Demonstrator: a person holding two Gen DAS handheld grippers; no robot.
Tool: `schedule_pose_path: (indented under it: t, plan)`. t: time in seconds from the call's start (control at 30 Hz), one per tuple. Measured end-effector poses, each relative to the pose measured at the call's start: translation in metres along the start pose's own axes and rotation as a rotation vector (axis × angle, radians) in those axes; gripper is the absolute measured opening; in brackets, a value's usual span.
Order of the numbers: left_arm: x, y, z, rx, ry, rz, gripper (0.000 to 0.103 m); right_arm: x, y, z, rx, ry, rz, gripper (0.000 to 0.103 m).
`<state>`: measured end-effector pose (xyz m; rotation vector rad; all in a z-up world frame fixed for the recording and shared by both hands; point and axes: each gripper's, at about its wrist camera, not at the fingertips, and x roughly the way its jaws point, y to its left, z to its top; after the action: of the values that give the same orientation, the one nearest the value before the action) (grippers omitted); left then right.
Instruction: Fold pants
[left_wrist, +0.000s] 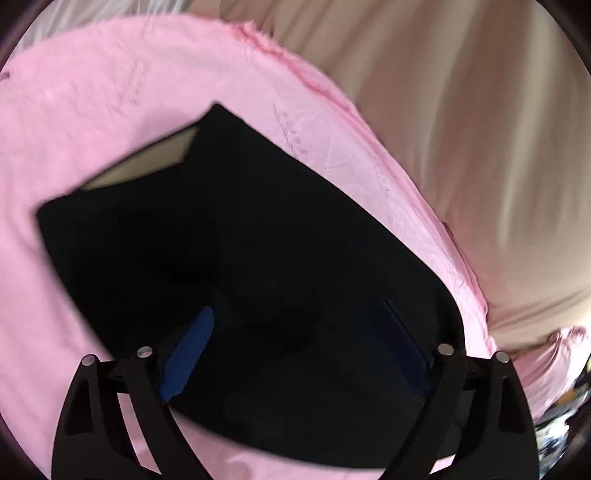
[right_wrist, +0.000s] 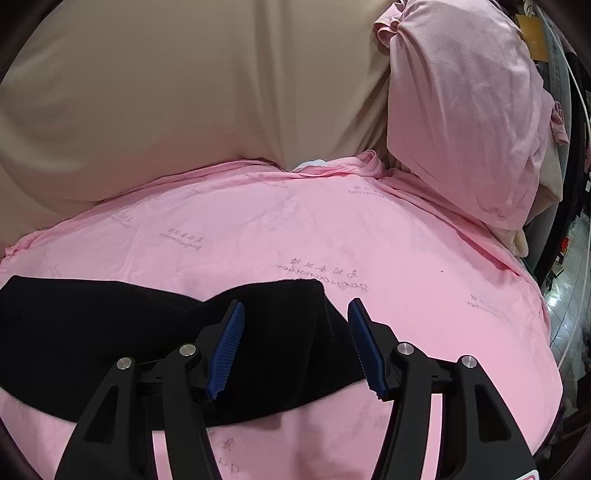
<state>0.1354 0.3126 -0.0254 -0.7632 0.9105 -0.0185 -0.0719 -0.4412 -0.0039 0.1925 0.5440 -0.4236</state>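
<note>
- Nearest you, your left gripper (left_wrist: 295, 347) is hanging over the pants (left_wrist: 221, 258) with its blue pads (left_wrist: 192, 350) spread wide, pinching nothing; only dark cloth is showing between them, and whether the pads are brushing it I cannot tell.
- Your right gripper (right_wrist: 295, 347) is sitting partly spread over the pants' near corner (right_wrist: 288, 332), one pad over the black cloth and the other over the pink sheet (right_wrist: 332, 229); it is gripping nothing either.
- The pants are lying flat on the pink sheet as a compact black block with straight edges and squared corners, so I am judging the main folds as done and the bundle as just set down.
- What is looking left, at most, is a final fold or a smoothing pass; with both grippers free, you are either finishing or lining up the next pinch.
- At the far left corner of the block a tan strip (left_wrist: 147, 166) is peeking out; whether that is a lining or something underneath is staying unclear.
- The black fabric is swallowing all detail: layers, waistband and leg ends are not reading at all, and the left view is smeared with blur.
- Farther off, the beige bedding (right_wrist: 184, 92) and a pink pillow (right_wrist: 461, 110) are filling the background; beyond the pillow the room clutter is too warped to name.
</note>
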Motion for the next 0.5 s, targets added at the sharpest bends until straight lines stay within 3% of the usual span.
schedule_pose_path:
  t: [0.03, 0.07, 0.17, 0.23, 0.33, 0.4, 0.5]
  plan:
    - [0.012, 0.003, 0.007, -0.042, 0.026, -0.025, 0.088, -0.008, 0.002, -0.004, 0.006, 0.001, 0.019, 0.061]
    - [0.018, 0.008, 0.010, -0.069, 0.036, -0.049, 0.078, -0.014, 0.004, -0.009, 0.007, 0.003, 0.034, 0.063]
    - [0.022, 0.014, 0.023, -0.103, 0.063, -0.042, 0.009, -0.024, 0.016, -0.023, 0.006, 0.024, 0.086, 0.064]
    - [-0.001, 0.010, 0.028, -0.087, 0.039, -0.084, 0.008, -0.024, 0.025, -0.029, 0.000, 0.049, 0.110, 0.064]
    - [-0.062, 0.000, 0.030, 0.005, -0.041, -0.059, 0.008, -0.019, 0.031, -0.036, 0.014, 0.087, 0.138, 0.064]
    - [-0.091, 0.006, 0.027, 0.020, -0.048, -0.035, 0.008, -0.012, 0.032, -0.039, 0.046, 0.116, 0.160, 0.064]
    - [-0.085, 0.025, 0.018, 0.021, -0.002, 0.090, 0.008, 0.004, 0.033, -0.038, 0.115, 0.159, 0.200, 0.064]
